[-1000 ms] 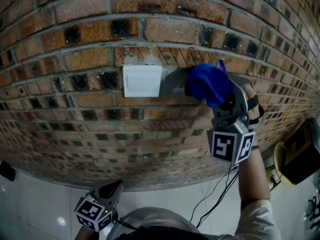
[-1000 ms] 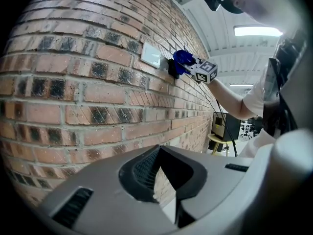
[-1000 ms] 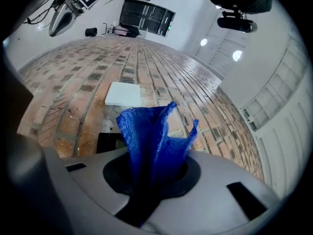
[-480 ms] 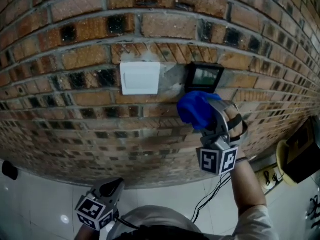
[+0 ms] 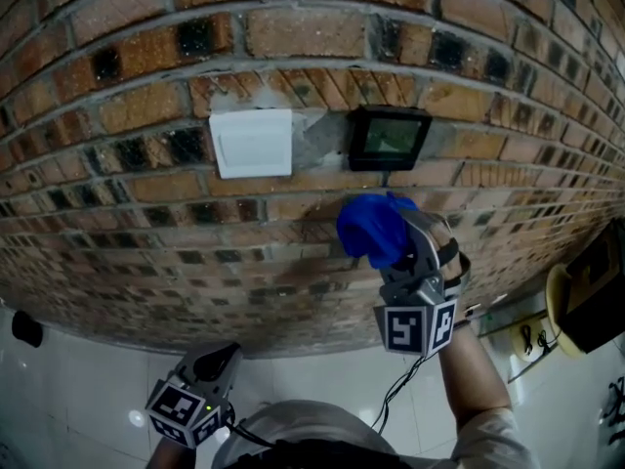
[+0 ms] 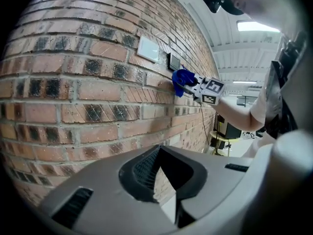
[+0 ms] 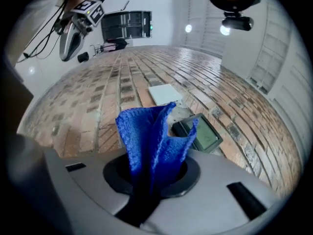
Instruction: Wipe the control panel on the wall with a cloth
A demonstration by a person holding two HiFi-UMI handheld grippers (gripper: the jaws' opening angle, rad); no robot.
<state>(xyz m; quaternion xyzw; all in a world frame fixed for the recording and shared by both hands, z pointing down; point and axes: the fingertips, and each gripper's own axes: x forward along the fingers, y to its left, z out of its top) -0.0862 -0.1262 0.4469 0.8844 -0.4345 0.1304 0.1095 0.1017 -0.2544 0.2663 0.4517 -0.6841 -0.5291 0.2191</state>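
Observation:
The black control panel point(image 5: 389, 137) with a greenish screen is set in the brick wall, to the right of a white switch plate point(image 5: 252, 143). My right gripper point(image 5: 388, 245) is shut on a bunched blue cloth point(image 5: 371, 228). It sits below the panel and slightly to its left, clear of the screen. In the right gripper view the cloth point(image 7: 149, 141) stands up out of the jaws, with the panel point(image 7: 198, 132) just beyond it. My left gripper point(image 5: 215, 367) hangs low near the floor, shut and holding nothing. From the left gripper view the cloth point(image 6: 181, 80) shows against the wall beneath the panel point(image 6: 174, 61).
The brick wall point(image 5: 146, 223) fills most of the head view, with a white tiled floor point(image 5: 78, 389) below it. A yellow and black object point(image 5: 586, 296) stands at the right edge. Black cables point(image 5: 405, 384) hang beside the right arm. A small dark object point(image 5: 26, 328) lies at the far left.
The right gripper has carried the cloth down and to the left off the control panel, so the screen now shows. The left gripper has stayed low.

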